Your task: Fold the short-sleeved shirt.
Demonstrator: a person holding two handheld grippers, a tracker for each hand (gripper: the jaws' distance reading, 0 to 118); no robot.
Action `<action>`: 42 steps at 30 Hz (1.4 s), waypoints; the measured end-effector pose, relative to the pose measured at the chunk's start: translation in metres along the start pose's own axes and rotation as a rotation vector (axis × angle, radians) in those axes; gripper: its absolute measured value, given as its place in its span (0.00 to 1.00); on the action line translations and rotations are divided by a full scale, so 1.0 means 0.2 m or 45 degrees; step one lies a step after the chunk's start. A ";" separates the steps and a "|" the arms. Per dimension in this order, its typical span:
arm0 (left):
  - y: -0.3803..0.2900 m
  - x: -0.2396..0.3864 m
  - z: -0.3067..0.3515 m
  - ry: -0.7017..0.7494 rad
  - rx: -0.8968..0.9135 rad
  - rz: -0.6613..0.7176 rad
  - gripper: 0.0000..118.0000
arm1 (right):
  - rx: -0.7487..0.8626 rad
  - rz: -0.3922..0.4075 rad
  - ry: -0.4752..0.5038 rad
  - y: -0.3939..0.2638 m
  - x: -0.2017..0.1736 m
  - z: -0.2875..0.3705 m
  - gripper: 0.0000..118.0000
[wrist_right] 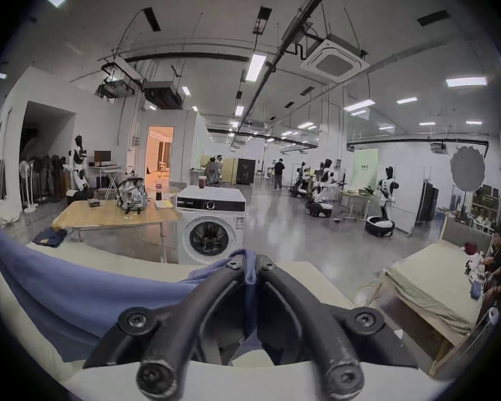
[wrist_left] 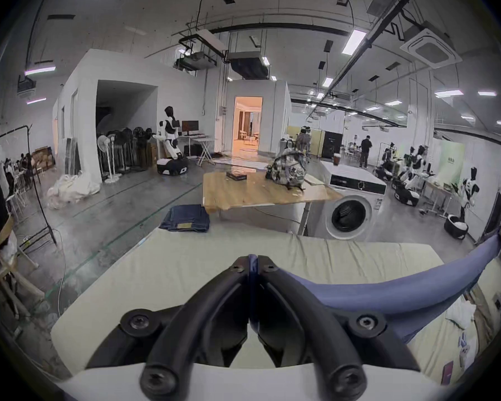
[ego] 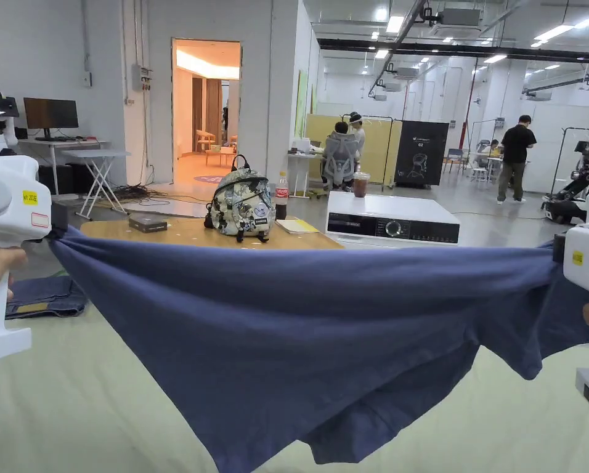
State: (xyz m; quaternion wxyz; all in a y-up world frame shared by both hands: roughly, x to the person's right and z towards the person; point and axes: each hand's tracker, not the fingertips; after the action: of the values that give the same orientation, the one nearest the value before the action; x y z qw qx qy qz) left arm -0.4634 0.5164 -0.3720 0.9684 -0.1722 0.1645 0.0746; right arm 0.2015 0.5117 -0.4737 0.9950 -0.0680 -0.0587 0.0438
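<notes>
Both of my grippers are clenched on the blue short-sleeved shirt (ego: 299, 332), holding it stretched in the air above the pale green bed (ego: 71, 400). My left gripper (wrist_left: 252, 259) pinches one end of the cloth between its fingers (wrist_left: 240, 265); my right gripper (wrist_right: 250, 258) pinches the other end between its fingers (wrist_right: 268, 265). The top edge runs taut from left to right, and the rest sags to a point near me. Folded jeans (ego: 44, 297) lie on the bed's far left. Beyond stand a wooden counter (ego: 188, 234) with a backpack (ego: 242, 206), and a washing machine (ego: 390, 220).
</notes>
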 end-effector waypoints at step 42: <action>-2.04 -0.30 0.39 -0.008 -0.503 -0.044 0.00 | -0.548 0.173 0.040 -1.77 0.16 0.91 0.03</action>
State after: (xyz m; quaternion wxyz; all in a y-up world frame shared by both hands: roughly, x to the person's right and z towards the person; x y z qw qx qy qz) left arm -0.4148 0.1597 -0.1558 0.9174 -0.3613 0.1408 0.0894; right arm 0.2381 0.1881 -0.2409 0.9531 -0.2830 -0.0466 0.0962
